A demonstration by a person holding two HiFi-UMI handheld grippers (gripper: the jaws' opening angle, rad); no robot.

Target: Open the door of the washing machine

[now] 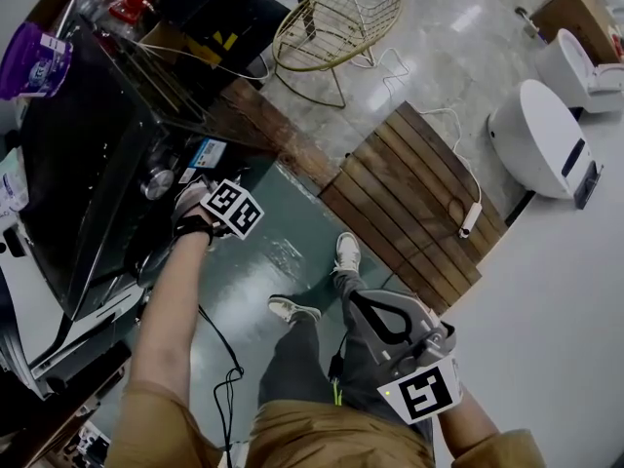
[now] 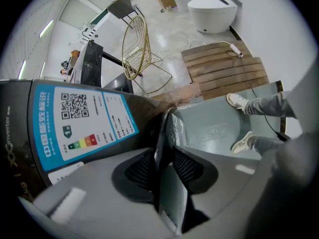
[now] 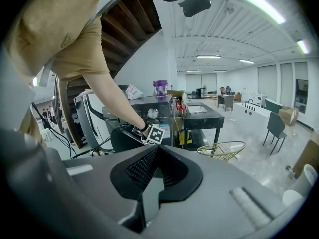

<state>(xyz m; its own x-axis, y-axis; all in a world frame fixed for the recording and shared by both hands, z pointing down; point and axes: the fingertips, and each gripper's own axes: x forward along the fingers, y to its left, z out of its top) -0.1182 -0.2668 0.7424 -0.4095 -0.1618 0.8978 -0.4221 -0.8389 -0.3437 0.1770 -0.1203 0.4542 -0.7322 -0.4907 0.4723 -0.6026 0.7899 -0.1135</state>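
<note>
Head view: exposure is uneven. The washing machine at 9 o'clock is underexposed. The pale floor at 1 o'clock shows bright glare.

Both gripper views: strong fisheye distortion, black corners, and straight lines that bend towards the edges. In the right gripper view, ceiling light strips at 1 o'clock give bright, even light. In the left gripper view, the door rim carries a sheen. Surfaces nearest the lens are soft.

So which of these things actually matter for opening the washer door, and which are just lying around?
In the job: dark grey washing machine; its door, edge clamped in the left tool.
Lying about: gold wire chair; brown wooden slat board; white rounded appliance; purple container; right tool, shut and empty.
</note>
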